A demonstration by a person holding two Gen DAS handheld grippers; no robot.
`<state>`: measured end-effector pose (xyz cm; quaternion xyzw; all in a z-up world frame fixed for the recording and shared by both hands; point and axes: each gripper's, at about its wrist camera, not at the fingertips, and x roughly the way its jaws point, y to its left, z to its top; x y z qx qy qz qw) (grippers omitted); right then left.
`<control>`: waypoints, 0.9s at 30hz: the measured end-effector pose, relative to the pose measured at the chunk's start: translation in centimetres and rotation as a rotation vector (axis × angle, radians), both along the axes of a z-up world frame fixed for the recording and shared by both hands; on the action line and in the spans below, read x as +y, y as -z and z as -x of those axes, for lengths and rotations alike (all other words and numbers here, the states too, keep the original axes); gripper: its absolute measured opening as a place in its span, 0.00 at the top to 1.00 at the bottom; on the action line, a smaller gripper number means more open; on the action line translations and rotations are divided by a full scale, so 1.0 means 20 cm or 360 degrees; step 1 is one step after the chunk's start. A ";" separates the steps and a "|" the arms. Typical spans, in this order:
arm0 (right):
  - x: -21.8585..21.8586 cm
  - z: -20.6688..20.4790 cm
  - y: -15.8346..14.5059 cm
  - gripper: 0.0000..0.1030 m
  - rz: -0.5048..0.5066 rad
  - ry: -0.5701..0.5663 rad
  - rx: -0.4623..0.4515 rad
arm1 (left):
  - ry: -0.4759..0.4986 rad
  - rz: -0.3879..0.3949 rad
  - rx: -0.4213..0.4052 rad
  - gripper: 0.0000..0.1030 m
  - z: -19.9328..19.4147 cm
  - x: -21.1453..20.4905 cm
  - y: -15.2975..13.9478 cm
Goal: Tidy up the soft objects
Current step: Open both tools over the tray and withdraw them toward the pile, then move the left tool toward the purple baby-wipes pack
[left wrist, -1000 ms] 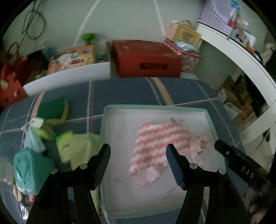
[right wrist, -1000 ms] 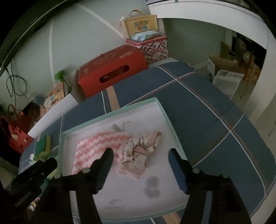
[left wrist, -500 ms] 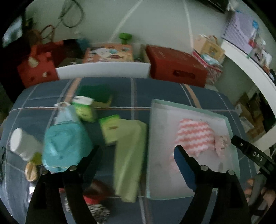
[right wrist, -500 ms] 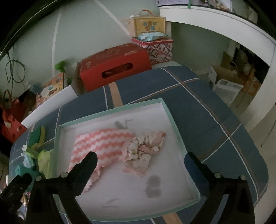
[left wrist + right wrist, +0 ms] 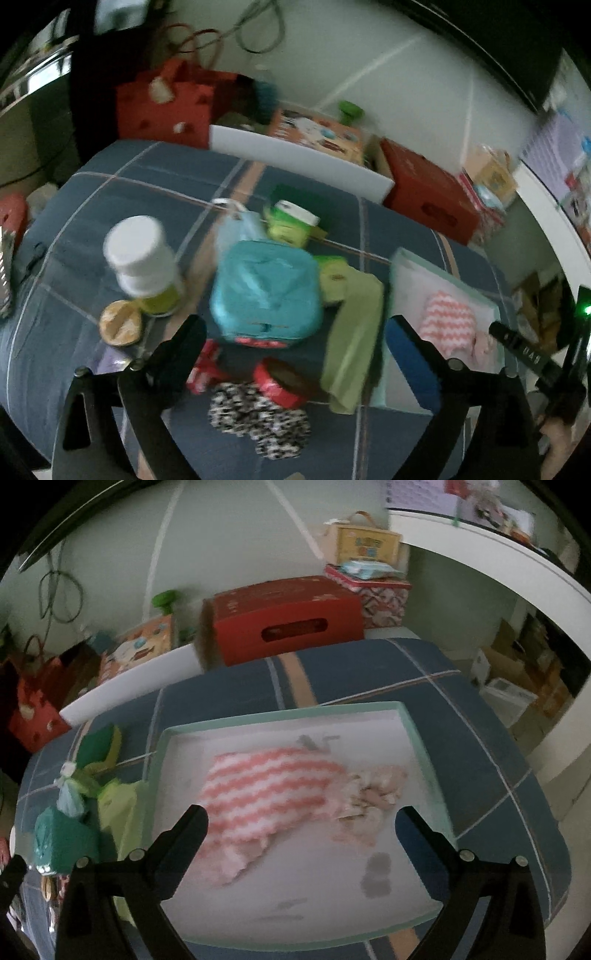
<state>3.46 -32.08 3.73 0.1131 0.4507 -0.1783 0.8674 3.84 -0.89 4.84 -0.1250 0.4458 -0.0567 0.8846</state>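
Both fisheye views were dim and greyish, with black vignetted corners and bowed edges. Motion blur smeared the white-capped plastic bottle [image 5: 142, 260] and pink zigzag-striped knitted cloth [image 5: 271, 788].

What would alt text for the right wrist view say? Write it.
A pink-and-white zigzag cloth and a crumpled floral cloth lie in a shallow mint-rimmed tray on a blue plaid tabletop. The right gripper hovers above, jaws open and empty.

**Almost no legible print**

Only white letters on the black bar [image 5: 524, 350] at the right edge of the left wrist view show, upside down and blurred, perhaps "DAS". Labels on boxes and packets are too smeared to read.
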 end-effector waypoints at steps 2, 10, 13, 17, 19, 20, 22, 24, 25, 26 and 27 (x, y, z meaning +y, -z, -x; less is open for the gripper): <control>0.06 -0.02 0.01 0.00 -0.0012 -0.0047 0.0002 | -0.0060 -0.0010 0.0001 0.05 0.01 0.06 0.00; 0.27 -0.06 0.04 0.00 -0.0055 -0.0204 0.0027 | -0.0321 -0.0008 0.0020 0.05 0.06 0.42 -0.02; 0.34 -0.07 0.06 0.00 -0.0103 -0.0262 0.0046 | -0.0421 -0.0059 0.0044 0.05 0.07 0.54 -0.01; 0.45 -0.07 0.07 0.00 -0.0138 -0.0341 0.0065 | -0.0519 -0.0056 0.0095 0.05 0.09 0.68 0.02; 0.50 -0.07 0.07 0.00 -0.0122 -0.0378 0.0068 | -0.0557 -0.0046 0.0118 0.05 0.10 0.73 0.04; 0.54 -0.07 0.07 0.00 -0.0116 -0.0410 0.0067 | -0.0568 -0.0041 0.0128 0.05 0.11 0.75 0.05; 0.59 -0.07 0.06 0.00 -0.0133 -0.0456 0.0062 | -0.0572 -0.0027 0.0150 0.05 0.11 0.77 0.07; 0.65 -0.06 0.07 0.00 -0.0162 -0.0519 0.0059 | -0.0565 -0.0027 0.0184 0.05 0.11 0.78 0.11; 0.68 -0.06 0.07 0.00 -0.0169 -0.0552 0.0062 | -0.0561 -0.0028 0.0201 0.05 0.12 0.78 0.12; 0.72 -0.07 0.08 0.00 -0.0172 -0.0589 0.0070 | -0.0556 -0.0029 0.0213 0.05 0.12 0.78 0.13; 0.75 -0.07 0.08 0.00 -0.0172 -0.0614 0.0077 | -0.0544 -0.0029 0.0231 0.05 0.12 0.77 0.15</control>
